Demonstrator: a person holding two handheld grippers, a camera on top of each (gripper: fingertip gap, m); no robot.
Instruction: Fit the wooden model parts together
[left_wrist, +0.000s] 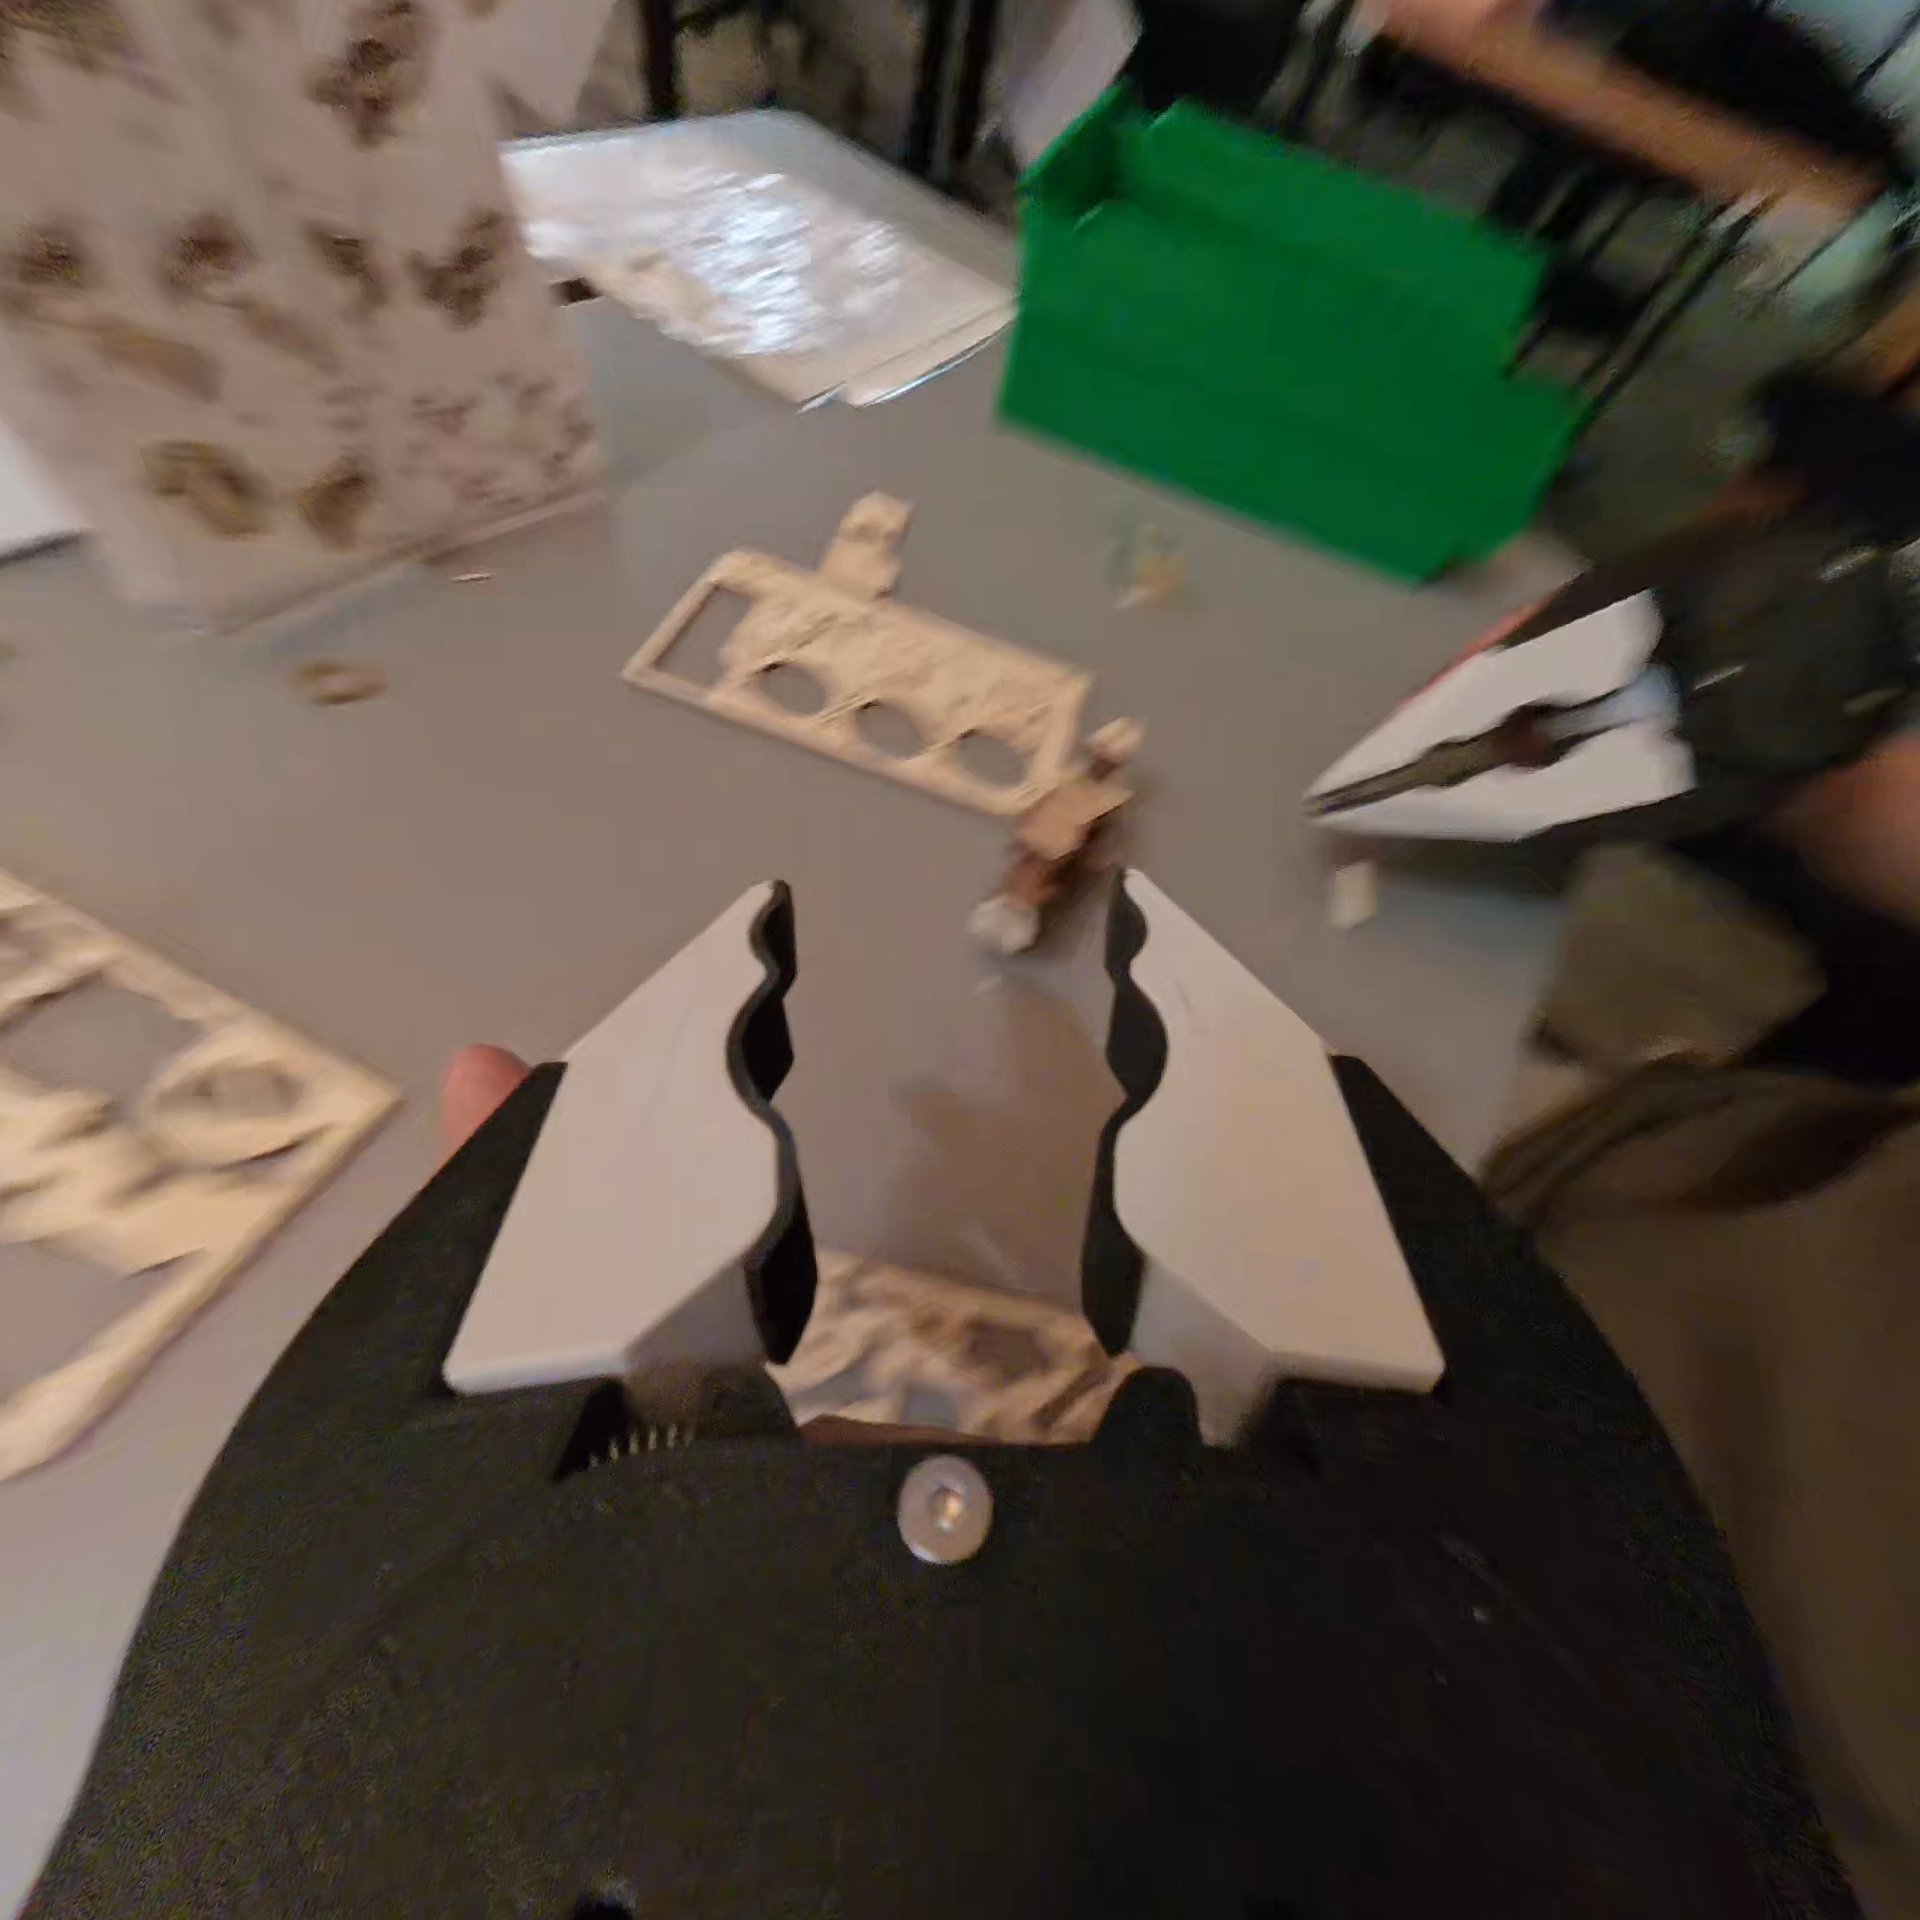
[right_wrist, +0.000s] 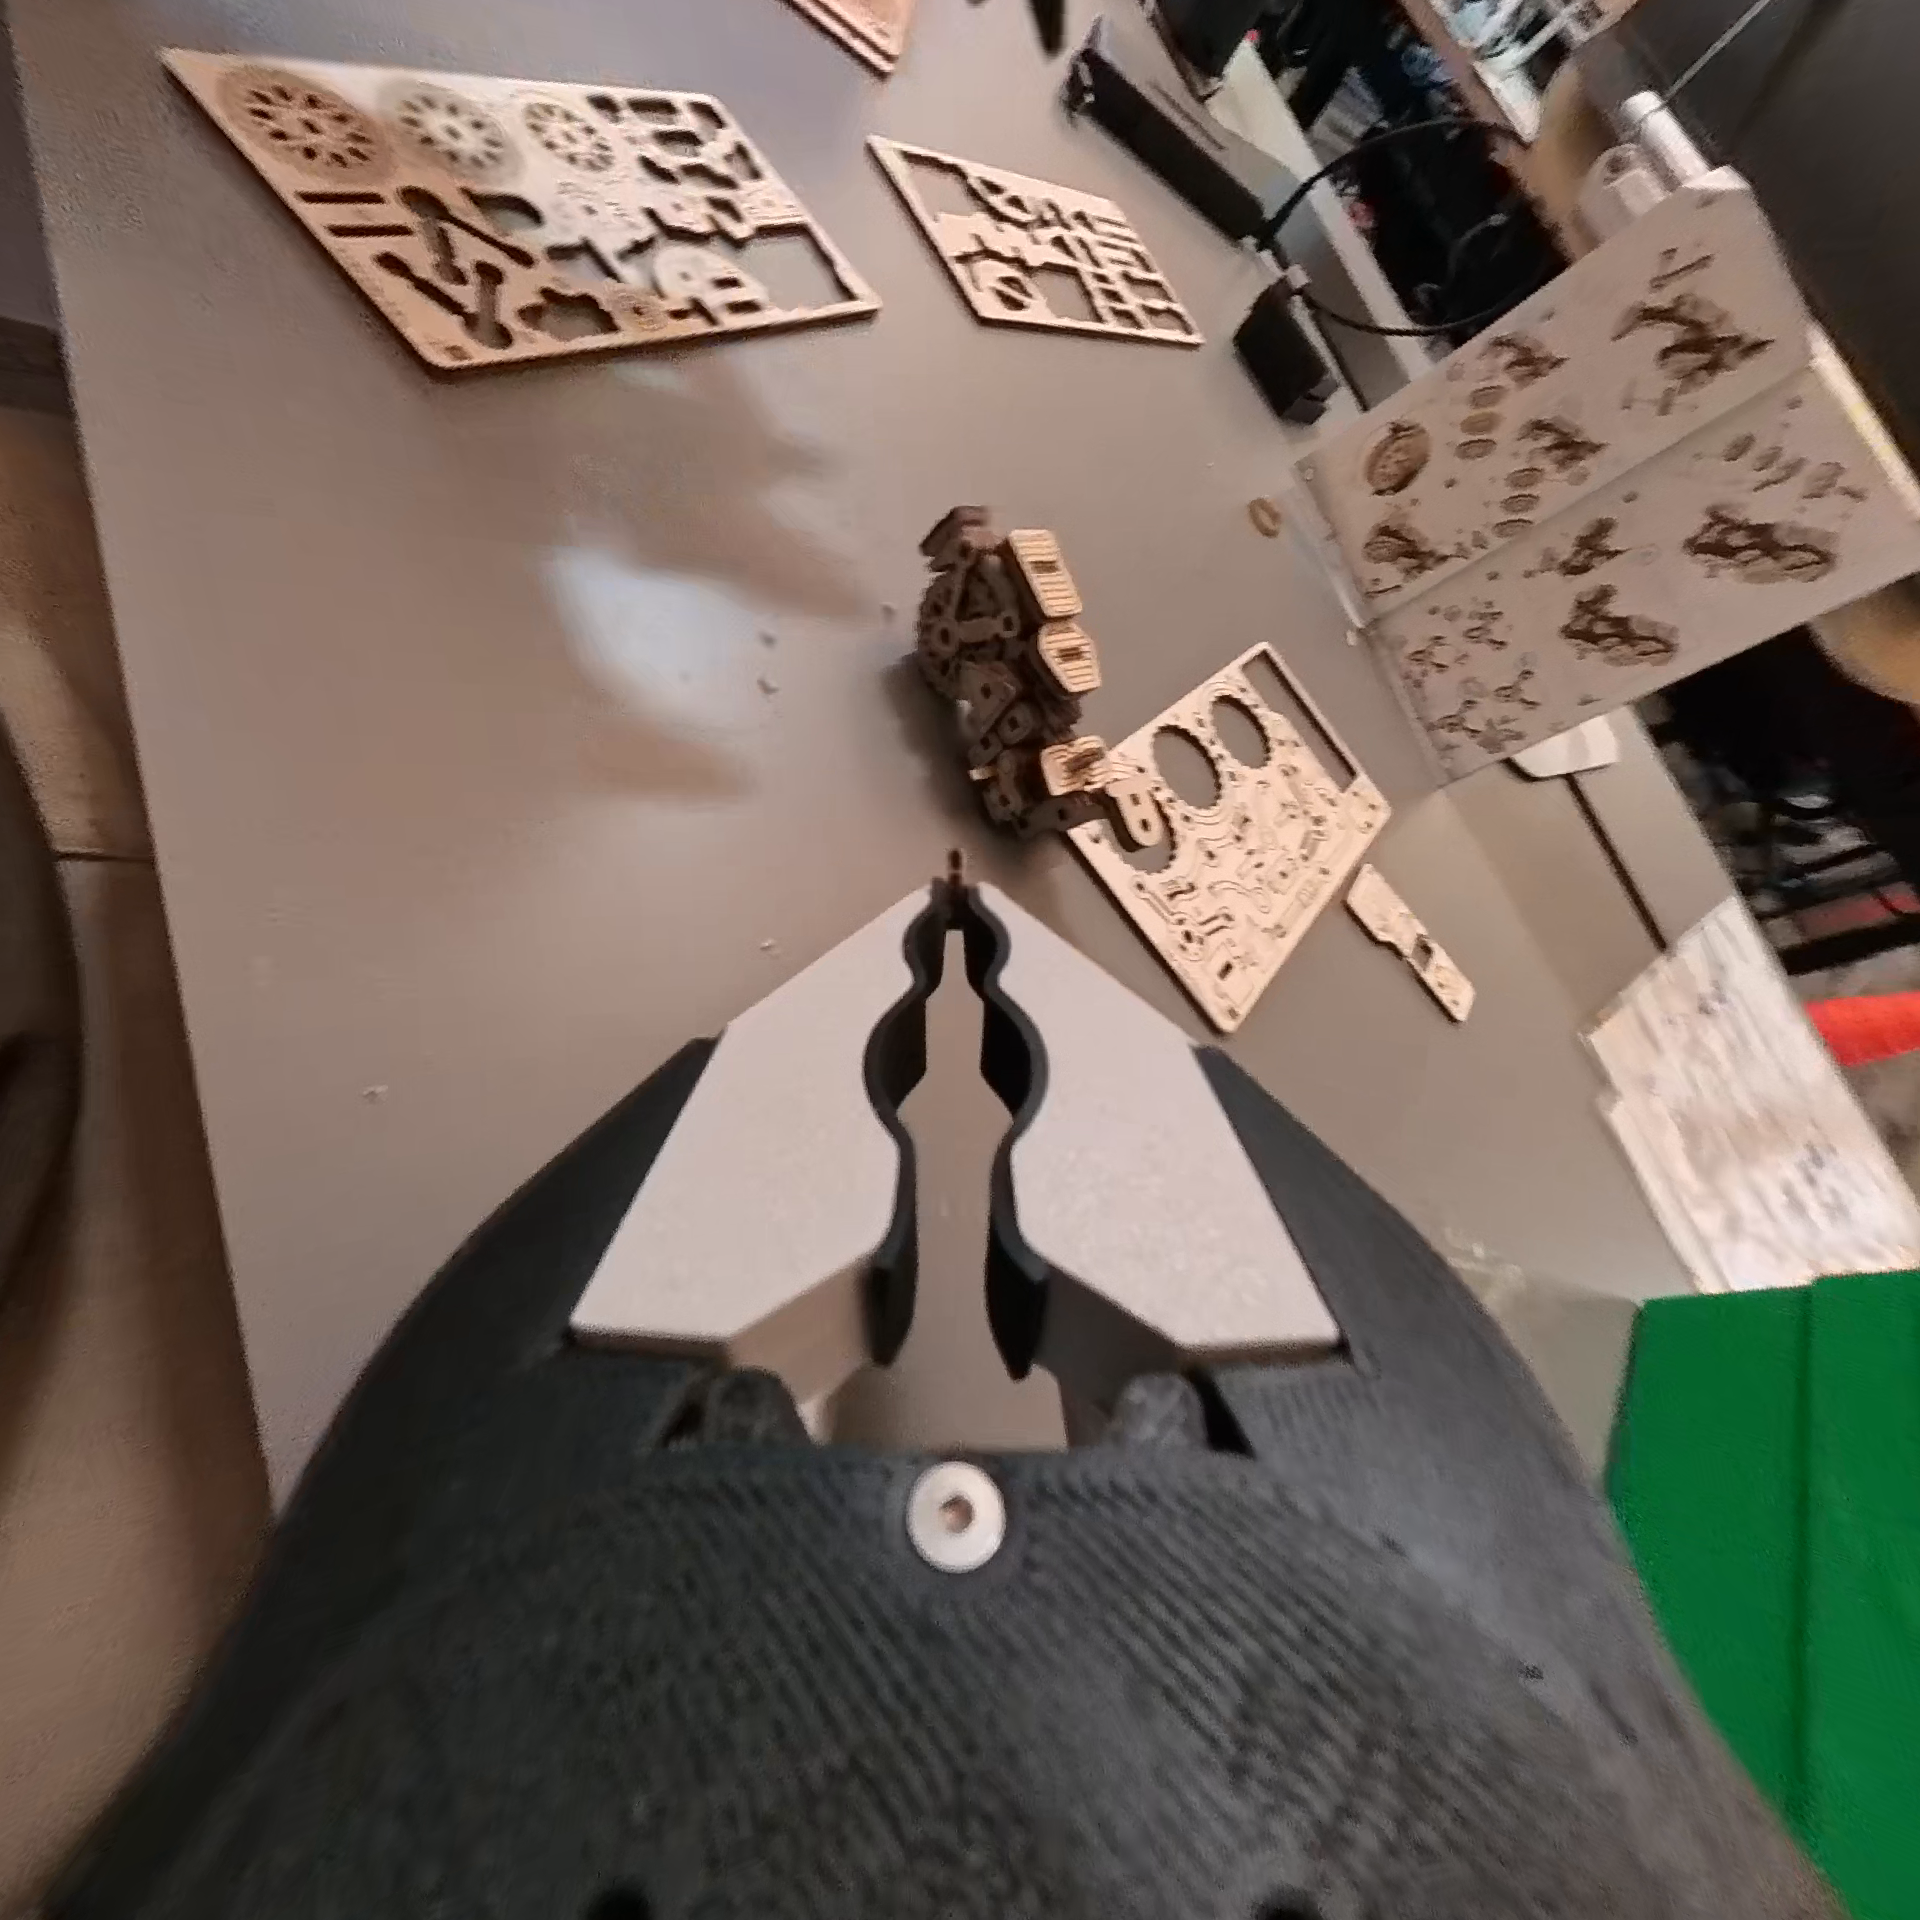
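Small wooden part (right_wrist: 954, 871) pinched at right gripper (right_wrist: 956, 902) jaws' tips.

Grey table (right_wrist: 416, 675) carries wooden sheets (right_wrist: 520, 208), seemingly a half-built model (right_wrist: 997, 675).

Left gripper (left_wrist: 951, 904) jaws spread wide; right gripper (right_wrist: 956, 904) jaws nearly closed at tips.

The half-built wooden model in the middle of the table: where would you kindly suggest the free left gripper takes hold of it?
Probably across the dark link-plate body of the half-built wooden model, not the pale slotted blocks jutting from one side. It lies on the table, so come from above with the open left gripper, its fingers straddling its narrow width.
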